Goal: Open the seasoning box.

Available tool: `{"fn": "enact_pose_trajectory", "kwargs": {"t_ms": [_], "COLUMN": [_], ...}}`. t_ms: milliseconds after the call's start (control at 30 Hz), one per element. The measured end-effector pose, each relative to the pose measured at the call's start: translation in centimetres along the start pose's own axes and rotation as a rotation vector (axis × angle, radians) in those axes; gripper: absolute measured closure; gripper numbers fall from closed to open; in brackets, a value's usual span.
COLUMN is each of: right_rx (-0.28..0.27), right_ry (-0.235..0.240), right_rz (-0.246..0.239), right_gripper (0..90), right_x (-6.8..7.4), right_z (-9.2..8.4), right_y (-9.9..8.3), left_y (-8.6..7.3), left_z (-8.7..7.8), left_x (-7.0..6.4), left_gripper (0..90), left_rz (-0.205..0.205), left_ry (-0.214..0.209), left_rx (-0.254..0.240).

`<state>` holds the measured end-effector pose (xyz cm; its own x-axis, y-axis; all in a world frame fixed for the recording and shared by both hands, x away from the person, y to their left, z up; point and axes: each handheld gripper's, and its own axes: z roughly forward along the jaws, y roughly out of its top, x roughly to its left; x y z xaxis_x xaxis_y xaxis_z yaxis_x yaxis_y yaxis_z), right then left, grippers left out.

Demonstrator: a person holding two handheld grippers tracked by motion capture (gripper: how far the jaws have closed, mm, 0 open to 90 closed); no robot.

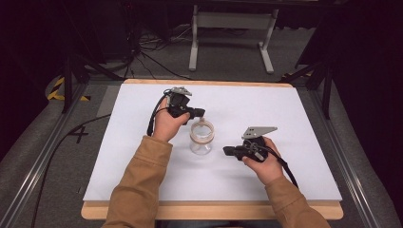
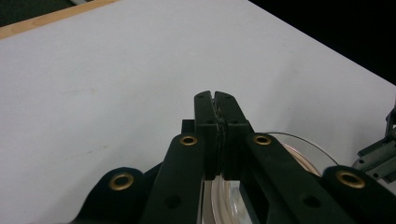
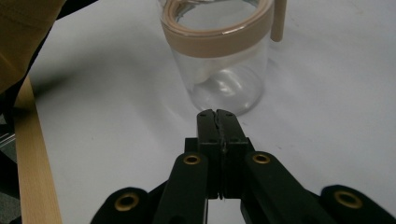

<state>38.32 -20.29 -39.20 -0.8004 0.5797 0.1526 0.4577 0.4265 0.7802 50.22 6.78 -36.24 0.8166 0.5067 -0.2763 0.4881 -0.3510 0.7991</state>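
Sleeves and hands are bringing both tongs in on the clear jar (image 1: 201, 138) standing mid-table (image 1: 285, 118): the left tongs (image 1: 201, 112), jaws together, are sitting at its banded rim, so the right tongs (image 1: 227, 151), also shut, should be approaching low and slowly to avoid tipping it.

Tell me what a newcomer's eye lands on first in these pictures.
First, the clear glass jar with a tan band round its rim, standing upright in the middle of the white table sheet. Next, the two black grippers flanking it: the left gripper shut just above the rim's far-left edge, the right gripper shut a little to the jar's right, pointing at it.
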Motion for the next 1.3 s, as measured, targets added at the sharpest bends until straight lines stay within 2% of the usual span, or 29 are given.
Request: {"fn": "enact_pose_trajectory", "kwargs": {"t_ms": [200, 400, 500, 567, 633, 900, 1300], "right_rx": [-0.005, -0.012, -0.012, -0.011, -0.013, -0.015, -0.017], "right_ry": [0.014, 0.018, 0.019, 0.018, 0.018, 0.013, 0.02], "right_rz": [-0.021, -0.014, -0.012, -0.013, -0.008, -0.002, 0.0], "right_gripper": [90.0, 90.0, 90.0, 90.0, 90.0, 90.0, 90.0], "right_x": [1.0, 1.3, 1.4, 1.4, 1.3, 1.1, 1.3], "right_z": [1.6, 2.6, 2.8, 2.9, 2.9, 2.9, 3.1], "right_y": [1.1, 1.8, 1.9, 2.0, 2.1, 2.1, 2.6], "left_y": [0.0, 0.0, 0.0, 0.0, -0.1, -0.1, -0.1], "left_z": [0.2, 0.1, 0.0, 0.0, -0.1, 0.0, 0.0], "left_x": [0.0, 0.2, 0.3, 0.3, 0.4, 0.4, 0.3], "left_gripper": [89.6, 89.6, 89.6, 89.4, 88.7, 89.6, 89.9], "left_rz": [-0.007, -0.019, -0.019, -0.01, -0.019, 0.002, 0.007], "left_ry": [-0.02, -0.028, -0.019, 0.006, -0.001, 0.004, 0.006], "left_rx": [0.011, 0.007, -0.002, -0.005, -0.003, -0.003, -0.006]}}
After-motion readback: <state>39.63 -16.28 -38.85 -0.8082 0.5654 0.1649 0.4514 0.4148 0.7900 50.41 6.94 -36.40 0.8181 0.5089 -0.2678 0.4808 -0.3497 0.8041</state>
